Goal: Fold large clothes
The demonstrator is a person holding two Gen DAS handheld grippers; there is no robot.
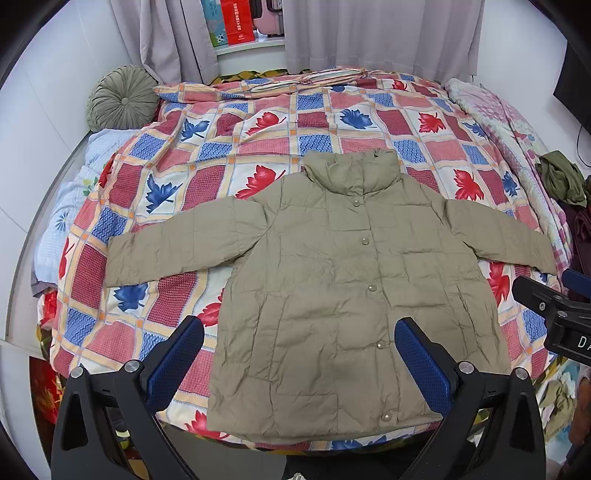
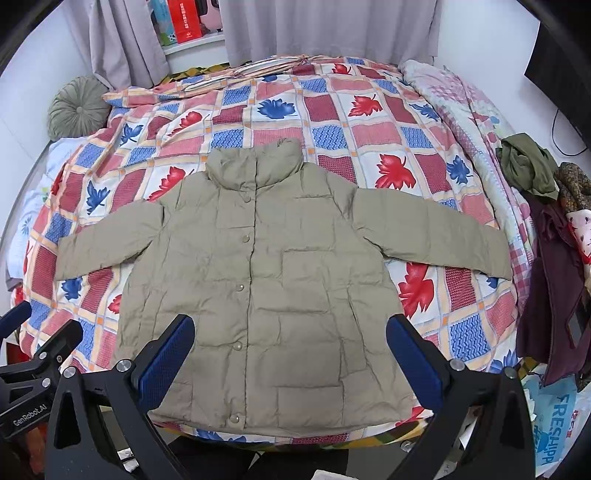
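A khaki quilted jacket (image 1: 332,280) lies flat and buttoned on the bed, front up, collar at the far end, both sleeves spread out to the sides. It also shows in the right wrist view (image 2: 266,280). My left gripper (image 1: 299,328) is open and empty, held above the jacket's lower hem. My right gripper (image 2: 290,328) is open and empty too, above the hem a little to the right. The right gripper's body shows at the right edge of the left wrist view (image 1: 554,314).
The bed has a patchwork leaf-print cover (image 1: 258,122). A round green cushion (image 1: 122,98) sits at the far left. A pile of dark and green clothes (image 2: 543,206) lies at the bed's right edge. Grey curtains (image 1: 369,33) hang behind.
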